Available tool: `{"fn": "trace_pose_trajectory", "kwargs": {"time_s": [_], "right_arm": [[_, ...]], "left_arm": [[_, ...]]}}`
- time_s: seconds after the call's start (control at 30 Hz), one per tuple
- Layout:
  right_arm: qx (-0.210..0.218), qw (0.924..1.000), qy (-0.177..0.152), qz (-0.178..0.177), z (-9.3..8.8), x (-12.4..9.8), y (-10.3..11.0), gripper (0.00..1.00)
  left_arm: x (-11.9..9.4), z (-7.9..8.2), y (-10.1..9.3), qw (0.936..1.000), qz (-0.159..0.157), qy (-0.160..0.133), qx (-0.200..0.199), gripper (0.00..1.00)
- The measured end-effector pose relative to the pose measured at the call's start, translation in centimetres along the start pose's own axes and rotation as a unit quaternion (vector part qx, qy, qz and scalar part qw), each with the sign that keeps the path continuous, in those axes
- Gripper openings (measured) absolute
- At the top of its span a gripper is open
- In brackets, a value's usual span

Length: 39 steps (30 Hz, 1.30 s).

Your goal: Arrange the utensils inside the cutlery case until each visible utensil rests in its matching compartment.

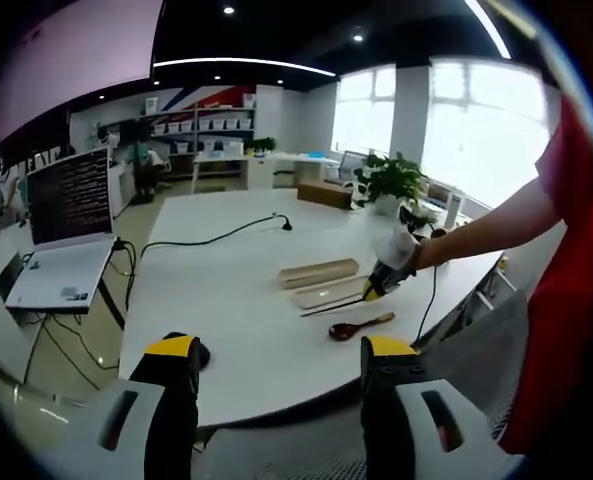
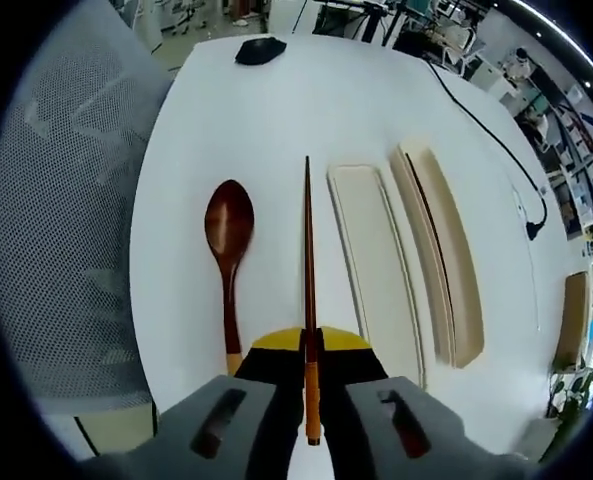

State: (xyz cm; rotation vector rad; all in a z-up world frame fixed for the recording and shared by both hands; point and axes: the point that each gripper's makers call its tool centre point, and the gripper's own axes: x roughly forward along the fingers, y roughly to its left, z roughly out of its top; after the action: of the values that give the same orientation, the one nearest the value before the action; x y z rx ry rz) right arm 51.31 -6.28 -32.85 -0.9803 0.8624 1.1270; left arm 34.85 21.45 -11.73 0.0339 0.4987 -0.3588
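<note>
Right hand-held gripper point(image 2: 310, 385): jaws were closed on the chopsticks point(image 2: 308, 290), which ran from between the jaws toward 12 o'clock in the right gripper view, over the white table point(image 2: 306, 90).
Left hand-held gripper point(image 1: 281, 375): jaws stood apart with nothing between them, short of the table edge.
Spoon point(image 2: 228, 265): lay on the table just beside the chopsticks at 9 o'clock, bowl toward 12 o'clock, apart from them.
Cutlery case tray point(image 2: 376, 265): lay open at 3 o'clock of the chopsticks, near but not touching.
Case lid point(image 2: 441, 250): lay alongside the tray at its 3 o'clock side.
Surroundings: a black cable point(image 2: 496, 140) crossed the table beyond the lid; a dark object point(image 2: 260, 50) sat at 12 o'clock; a mesh chair back point(image 2: 66, 220) stood at 9 o'clock.
Left gripper view: a laptop point(image 1: 64, 235) stood at 10 o'clock, a potted plant point(image 1: 391, 180) at 1 o'clock.
Writing: screen text was too small to read.
</note>
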Motion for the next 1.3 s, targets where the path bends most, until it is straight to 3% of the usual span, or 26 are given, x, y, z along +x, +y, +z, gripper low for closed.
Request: {"fn": "trace_pose_trajectory", "kwargs": {"time_s": [0.53, 0.9, 1.3], "right_arm": [[0.029, 0.9978, -0.058, -0.016, 1.0, -1.8, -0.6, 0.0], [0.037, 0.9987, 0.028, 0.023, -1.6, 0.8, 0.8, 0.0], [0.035, 0.9979, 0.042, 0.034, -1.3, 1.0, 0.4, 0.01]], "left_arm": [[0.4, -0.2, -0.5, 1.0, -0.005, 0.004, 0.0, 0.67], [0.2, -0.7, -0.4, 1.0, -0.001, 0.01, -0.001, 0.67], [-0.2, -0.8, 0.1, 0.9999, 0.009, 0.008, -0.007, 0.67]]}}
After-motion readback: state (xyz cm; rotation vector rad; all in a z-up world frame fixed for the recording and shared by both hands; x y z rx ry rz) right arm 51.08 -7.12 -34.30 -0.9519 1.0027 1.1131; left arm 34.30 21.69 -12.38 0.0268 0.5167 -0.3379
